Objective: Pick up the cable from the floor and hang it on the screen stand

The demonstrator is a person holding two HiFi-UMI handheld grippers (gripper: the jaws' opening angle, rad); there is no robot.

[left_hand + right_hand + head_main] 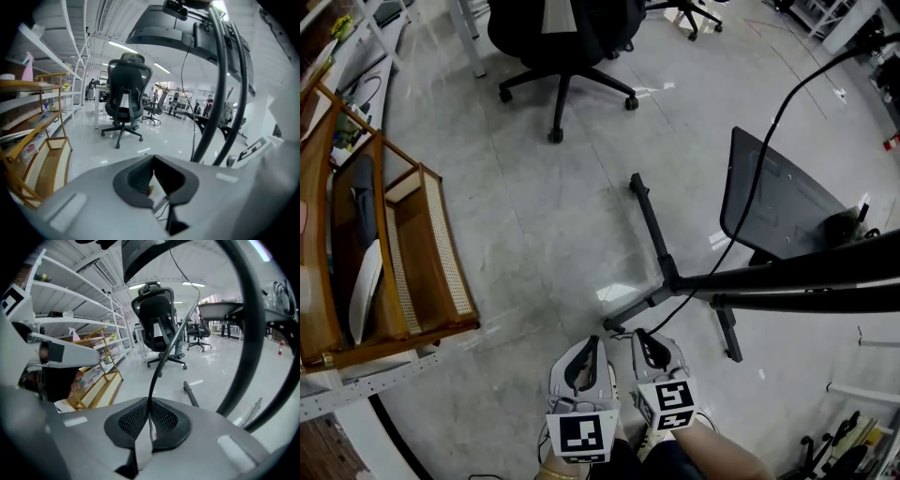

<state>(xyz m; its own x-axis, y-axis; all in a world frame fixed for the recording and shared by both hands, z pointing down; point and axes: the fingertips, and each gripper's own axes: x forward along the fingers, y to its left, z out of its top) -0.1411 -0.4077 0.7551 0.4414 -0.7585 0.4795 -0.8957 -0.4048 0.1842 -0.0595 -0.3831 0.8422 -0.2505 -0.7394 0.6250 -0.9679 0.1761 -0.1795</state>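
R grip: clamped on thin black rubber cable nr black metal screen stand base | L grip: jaws together, empty | cable prob light, floppy; grab mid-run

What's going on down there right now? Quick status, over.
Right gripper shut on the black cable. Left gripper shut, nothing in it. Held part not yet hung; screen stand close ahead, office chair farther off.

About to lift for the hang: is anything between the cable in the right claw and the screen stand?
Nothing visible stands in the way. The right claw is shut on the cable, and the screen stand stands right beside it with nothing between them.
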